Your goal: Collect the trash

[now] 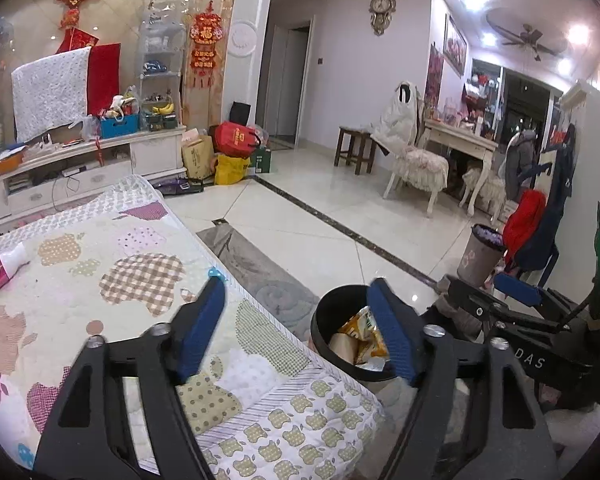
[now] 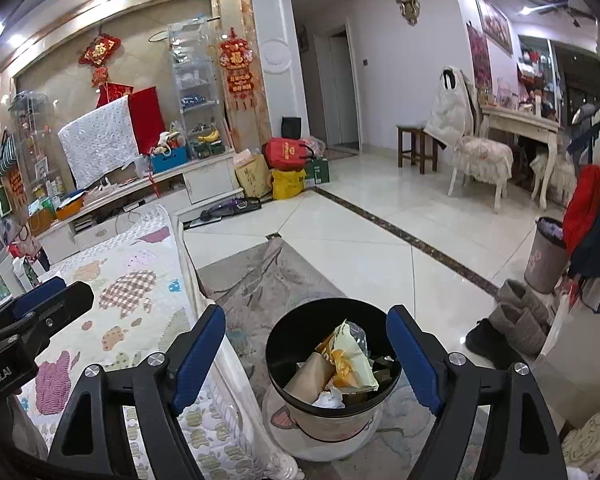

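**A:** How do the two tools stand?

**B:** The left gripper [image 1: 296, 284] has its jaws spread wide with nothing between the blue pads. It sits over the edge of the quilted table cover [image 1: 112, 280], one finger above the cloth, the other in front of the bin's rim. The right gripper [image 2: 306, 314] is just as wide and bare, and the bin shows in the gap between its fingers.

**A:** And the trash?

**B:** In the black-lined waste bin [image 2: 284, 344], which stands on the grey rug [image 2: 256, 280] just beside the table's edge. A yellow-and-white snack wrapper [image 2: 350, 354] lies on top, with brown paper and a crumpled white scrap under it. The same wrapper shows in the left view too.

**A:** Anything left on the table?

**B:** A white bottle with a pink label [image 1: 5, 265] lies on its side at the far left of the cover, well apart from the left gripper.

**A:** What crowds the space around?

**B:** Brown boots [image 2: 516, 320] on the tiles to the right of the bin, and past them a second, grey bin [image 2: 546, 256] by hanging coats. Farther off, a handheld vacuum [image 2: 232, 209] lies on the floor before the TV cabinet [image 2: 204, 184], with a red bag [image 2: 286, 154] stacked on a yellow one near the doorway.
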